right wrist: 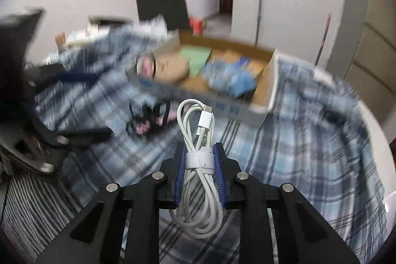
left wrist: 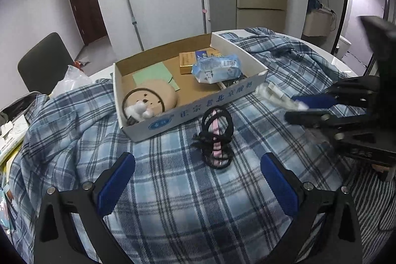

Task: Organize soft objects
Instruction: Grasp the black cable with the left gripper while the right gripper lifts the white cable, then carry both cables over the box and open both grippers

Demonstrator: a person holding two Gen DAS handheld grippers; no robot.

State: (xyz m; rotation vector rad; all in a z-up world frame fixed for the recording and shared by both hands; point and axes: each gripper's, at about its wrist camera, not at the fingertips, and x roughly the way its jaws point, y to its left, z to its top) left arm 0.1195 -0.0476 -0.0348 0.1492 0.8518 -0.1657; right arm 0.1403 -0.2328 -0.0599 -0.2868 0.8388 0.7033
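Right tongs (right wrist: 198,165) clamp coiled cable (right wrist: 198,140); box (right wrist: 222,105) seemingly ahead.

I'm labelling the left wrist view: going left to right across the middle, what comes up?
Black chair → round beige cushion in the cardboard box → black hair ties on the plaid cloth → white cable bundle → right tongs gripping that bundle.

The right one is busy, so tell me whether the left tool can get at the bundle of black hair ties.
Probably yes. The left tool is open and the hair ties lie on the plaid blanket straight ahead between its fingers, nothing covering them.
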